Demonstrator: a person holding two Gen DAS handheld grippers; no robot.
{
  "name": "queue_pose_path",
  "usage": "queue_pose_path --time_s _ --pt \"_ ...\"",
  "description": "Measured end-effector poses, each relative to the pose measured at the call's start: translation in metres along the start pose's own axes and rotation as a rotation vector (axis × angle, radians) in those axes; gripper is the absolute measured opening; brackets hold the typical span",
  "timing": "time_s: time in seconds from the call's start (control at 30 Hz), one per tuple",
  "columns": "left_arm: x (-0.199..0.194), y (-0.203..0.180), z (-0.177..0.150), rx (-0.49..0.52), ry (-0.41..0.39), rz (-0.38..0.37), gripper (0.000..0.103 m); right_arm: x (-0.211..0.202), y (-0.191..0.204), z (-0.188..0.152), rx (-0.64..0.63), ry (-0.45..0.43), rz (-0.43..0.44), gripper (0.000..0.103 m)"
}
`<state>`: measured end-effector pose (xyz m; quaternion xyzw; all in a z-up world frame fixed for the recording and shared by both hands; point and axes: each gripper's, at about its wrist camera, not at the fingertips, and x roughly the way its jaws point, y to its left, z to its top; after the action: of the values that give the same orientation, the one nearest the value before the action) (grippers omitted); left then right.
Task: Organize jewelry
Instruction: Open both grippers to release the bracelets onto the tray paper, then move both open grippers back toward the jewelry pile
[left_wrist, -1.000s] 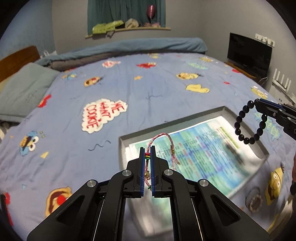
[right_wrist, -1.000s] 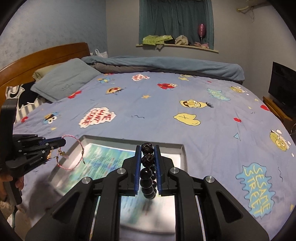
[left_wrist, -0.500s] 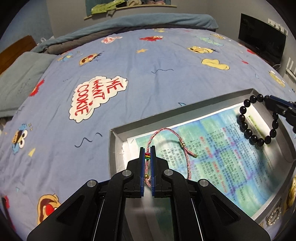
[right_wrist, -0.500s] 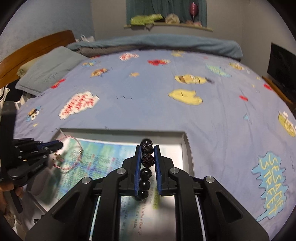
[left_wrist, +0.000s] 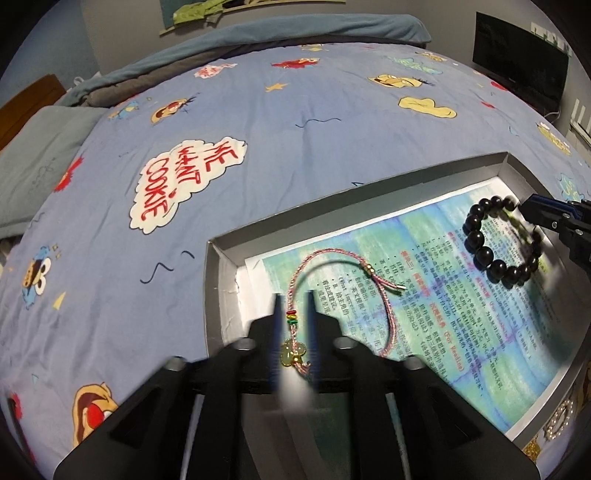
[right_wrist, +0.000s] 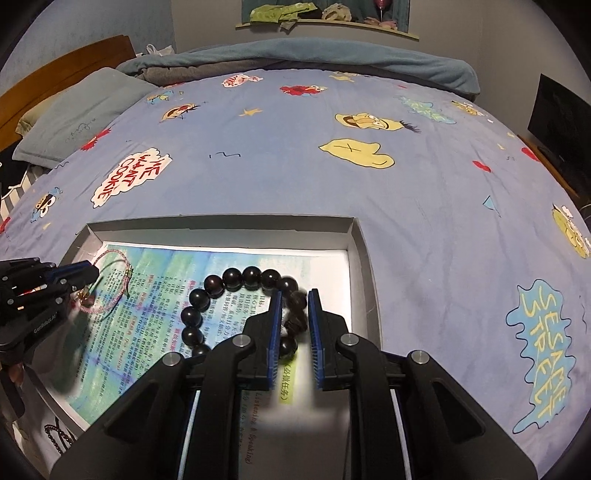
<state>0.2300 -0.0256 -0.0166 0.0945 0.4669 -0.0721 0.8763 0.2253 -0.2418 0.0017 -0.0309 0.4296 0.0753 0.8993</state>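
A grey tray (left_wrist: 351, 199) lined with a printed paper sheet lies on the bed. A pink cord bracelet (left_wrist: 321, 253) with a green charm lies on the paper. Its cord runs between the fingers of my left gripper (left_wrist: 294, 299), whose jaws are opening and no longer press it. A black bead bracelet (right_wrist: 232, 277) rests on the paper at the tray's right end (right_wrist: 354, 258). My right gripper (right_wrist: 294, 295) is shut on it, with two beads between the pads. Each gripper shows in the other view, the right gripper (left_wrist: 528, 210) and the left gripper (right_wrist: 94, 271).
A blue cartoon-print bedcover (right_wrist: 332, 184) lies all around the tray. A pearl-like bracelet (left_wrist: 557, 421) and a thin black bead chain (right_wrist: 55, 439) lie outside it. A grey pillow (right_wrist: 74, 114) is far left and a dark screen (left_wrist: 517, 74) far right.
Both grippers came down into the tray. The left jaws have parted from the cord bracelet, which now lies on the paper. The bead bracelet went from hanging to resting on the paper.
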Motion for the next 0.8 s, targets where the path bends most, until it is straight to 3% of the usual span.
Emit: queue_pose_path --time_s 0.07,0.2,0.3,0.4,0.47,0.63,0.8 --pt "-0.003 0.001 0.000 -0.008 -0.018 0.000 0.033 -0.003 0.001 0.000 -0.007 -0.008 -0.001 0.016" --pt "-0.009 0.002 -0.001 -0.023 -0.029 -0.008 0.035 -0.013 0.004 -0.001 -0.015 -0.035 0.002 0.033" --pt "-0.019 0.002 -0.001 -0.022 -0.058 -0.007 0.050 -0.022 0.001 -0.001 -0.005 -0.054 0.011 0.036" --pt "-0.032 0.000 -0.003 -0.015 -0.099 -0.001 0.064 -0.035 -0.002 -0.003 0.012 -0.083 0.025 0.052" --pt "-0.044 0.001 -0.006 -0.021 -0.130 -0.006 0.072 -0.048 -0.005 -0.005 0.018 -0.108 0.033 0.055" --pt "-0.066 0.005 -0.012 -0.041 -0.186 -0.004 0.087 -0.080 -0.011 -0.011 0.035 -0.168 0.055 0.086" --pt "-0.086 0.010 -0.020 -0.062 -0.223 0.013 0.093 -0.109 -0.018 -0.020 0.050 -0.209 0.068 0.097"
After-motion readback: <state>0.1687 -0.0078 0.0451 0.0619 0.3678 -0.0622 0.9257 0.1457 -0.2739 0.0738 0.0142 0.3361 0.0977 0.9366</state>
